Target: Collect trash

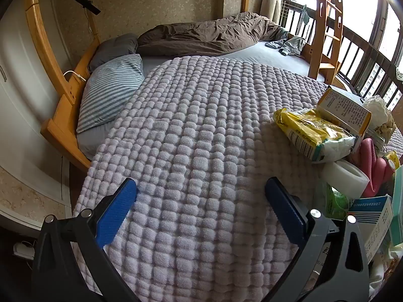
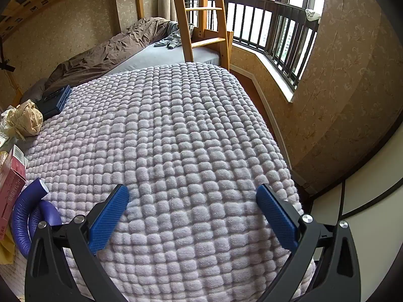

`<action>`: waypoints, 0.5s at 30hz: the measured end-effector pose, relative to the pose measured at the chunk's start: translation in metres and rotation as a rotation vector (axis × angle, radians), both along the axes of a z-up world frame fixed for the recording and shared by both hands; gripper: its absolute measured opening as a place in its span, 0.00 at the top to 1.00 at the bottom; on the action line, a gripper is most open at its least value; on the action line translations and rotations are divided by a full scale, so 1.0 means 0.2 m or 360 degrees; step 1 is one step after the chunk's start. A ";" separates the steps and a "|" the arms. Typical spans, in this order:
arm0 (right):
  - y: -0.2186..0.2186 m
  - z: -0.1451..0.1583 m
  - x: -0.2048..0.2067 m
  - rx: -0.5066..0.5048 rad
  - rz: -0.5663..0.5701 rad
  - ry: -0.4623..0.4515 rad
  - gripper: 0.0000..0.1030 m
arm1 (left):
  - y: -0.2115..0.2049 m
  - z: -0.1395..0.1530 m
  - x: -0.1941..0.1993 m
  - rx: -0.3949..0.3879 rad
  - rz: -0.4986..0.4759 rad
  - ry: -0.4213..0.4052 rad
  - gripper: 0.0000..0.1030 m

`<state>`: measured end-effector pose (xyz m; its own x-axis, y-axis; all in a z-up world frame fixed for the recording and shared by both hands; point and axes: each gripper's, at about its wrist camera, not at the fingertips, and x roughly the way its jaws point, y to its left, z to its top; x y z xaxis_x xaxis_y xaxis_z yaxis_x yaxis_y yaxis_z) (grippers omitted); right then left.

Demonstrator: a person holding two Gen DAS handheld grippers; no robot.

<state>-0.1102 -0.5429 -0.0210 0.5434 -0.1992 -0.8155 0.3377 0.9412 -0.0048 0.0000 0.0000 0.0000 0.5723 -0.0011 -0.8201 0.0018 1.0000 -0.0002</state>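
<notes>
Trash is heaped on a lilac bubble-textured blanket (image 1: 196,136) on the bed. In the left wrist view the heap lies at the right edge: a yellow wrapper (image 1: 312,130), an orange-and-white carton (image 1: 345,108), crumpled paper (image 1: 380,113), a tape roll (image 1: 345,178) and a blue-and-white box (image 1: 375,221). My left gripper (image 1: 201,191) hangs open over bare blanket, left of the heap. In the right wrist view crumpled brown paper (image 2: 25,120), a pink box (image 2: 12,183) and a purple ribbed tube (image 2: 27,216) lie at the left edge. My right gripper (image 2: 192,196) is open over the blanket (image 2: 191,130), with nothing between its fingers.
A striped pillow (image 1: 110,90), a grey pillow and a brown duvet (image 1: 206,35) lie at the far side. A dark blue case (image 2: 54,98) rests by the duvet. The wooden bunk ladder (image 2: 199,17) stands at the bed's far end, near a railed window (image 2: 272,27).
</notes>
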 end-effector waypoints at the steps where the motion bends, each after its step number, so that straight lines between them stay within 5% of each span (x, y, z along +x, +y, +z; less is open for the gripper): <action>1: 0.00 0.00 0.00 -0.0003 0.0000 0.0001 0.03 | 0.00 0.00 0.00 -0.0002 0.0000 0.0000 0.01; 15: 0.00 0.00 0.00 0.0005 0.0000 -0.0009 0.03 | 0.00 0.00 0.00 0.0001 0.0000 0.0000 0.01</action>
